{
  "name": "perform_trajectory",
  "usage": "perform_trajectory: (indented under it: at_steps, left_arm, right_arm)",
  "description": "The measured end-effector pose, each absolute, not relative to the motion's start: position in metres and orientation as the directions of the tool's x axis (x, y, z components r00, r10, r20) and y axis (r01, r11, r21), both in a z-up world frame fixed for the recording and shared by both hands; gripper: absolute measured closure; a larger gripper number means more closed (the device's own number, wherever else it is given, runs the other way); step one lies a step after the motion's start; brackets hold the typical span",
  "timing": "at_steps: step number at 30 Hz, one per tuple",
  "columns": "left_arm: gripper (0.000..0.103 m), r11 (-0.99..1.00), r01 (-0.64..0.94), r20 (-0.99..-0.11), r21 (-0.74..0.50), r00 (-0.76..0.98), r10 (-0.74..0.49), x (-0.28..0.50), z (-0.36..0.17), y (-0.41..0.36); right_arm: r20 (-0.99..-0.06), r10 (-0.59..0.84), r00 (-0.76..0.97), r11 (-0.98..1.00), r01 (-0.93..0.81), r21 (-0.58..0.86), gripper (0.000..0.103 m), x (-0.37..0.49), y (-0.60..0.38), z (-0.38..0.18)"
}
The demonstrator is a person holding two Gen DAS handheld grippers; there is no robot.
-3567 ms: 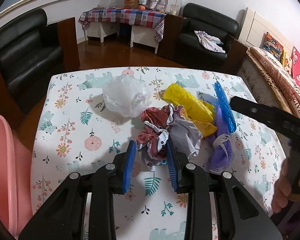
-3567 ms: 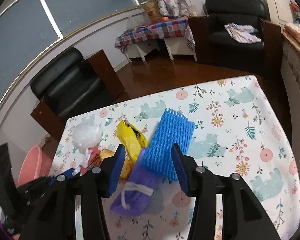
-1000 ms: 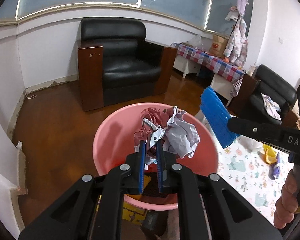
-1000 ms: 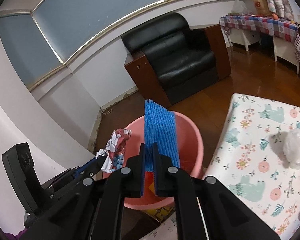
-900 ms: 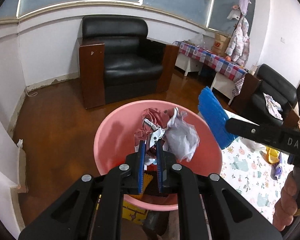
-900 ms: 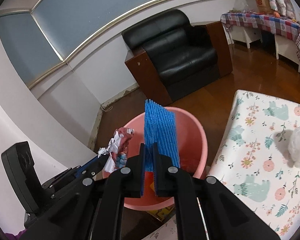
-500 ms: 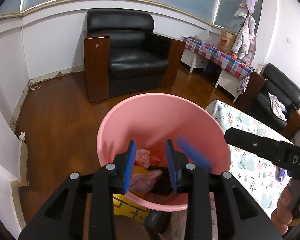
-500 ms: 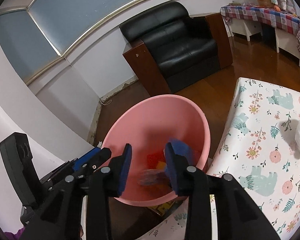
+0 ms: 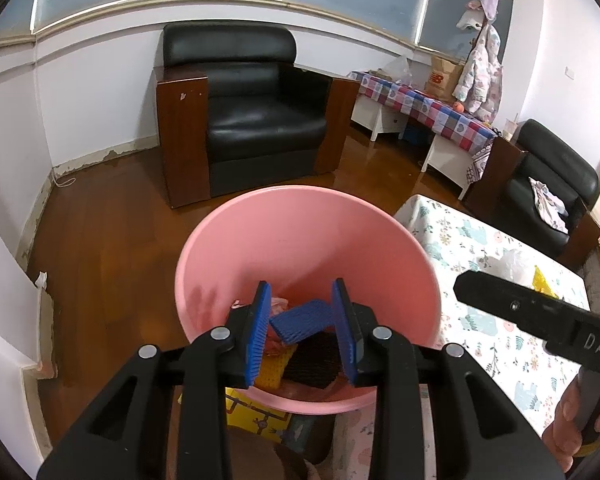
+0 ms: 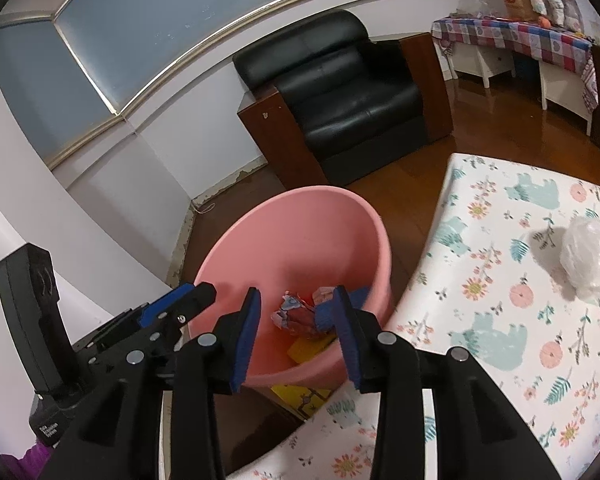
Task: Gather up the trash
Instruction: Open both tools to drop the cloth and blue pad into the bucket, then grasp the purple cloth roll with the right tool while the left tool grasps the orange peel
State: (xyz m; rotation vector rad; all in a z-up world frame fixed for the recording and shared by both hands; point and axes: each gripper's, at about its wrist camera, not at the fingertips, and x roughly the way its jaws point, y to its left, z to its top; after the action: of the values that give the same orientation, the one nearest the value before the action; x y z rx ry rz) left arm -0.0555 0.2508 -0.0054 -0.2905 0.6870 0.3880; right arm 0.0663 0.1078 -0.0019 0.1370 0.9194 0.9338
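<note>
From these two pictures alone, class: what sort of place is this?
Most likely a home living room: a black leather armchair on a wood floor, a table with a floral cloth, and a pink bin beside it.

Black plastic left tongs (image 9: pixel 303 330) and right tongs (image 10: pixel 296 336), each with ribbed blue pads (image 9: pixel 258 338), silver round screws (image 9: pixel 220 333) at the joints, white "DAS" lettering (image 9: pixel 598 343) on one handle.

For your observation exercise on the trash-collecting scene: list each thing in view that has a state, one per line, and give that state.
Left gripper: open, empty.
Right gripper: open, empty, jaws just opened.
Round pink plastic basin: upright, holding trash.
Blue foam net sleeve: lying inside basin.
Crumpled clear plastic bag: on table, uncollected.
</note>
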Motion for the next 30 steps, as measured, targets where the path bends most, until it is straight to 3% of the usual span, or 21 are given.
perform_trajectory:
  at_steps: [16, 30]
  left_arm:
    - [0.072, 0.948, -0.28, -0.648, -0.153, 0.752, 0.118, -0.038, 0.006, 0.188]
    - [0.072, 0.979, -0.136, -0.661, -0.155, 0.75, -0.001, 0.001, -0.002, 0.133]
  right_arm:
    - [-0.663, 0.631, 0.403, 0.748, -0.546, 0.379, 0.064, 0.049, 0.007, -0.008]
    - [-0.695, 0.384, 0.608, 0.923, -0.237, 0.303, 0.06, 0.07, -0.129, -0.023]
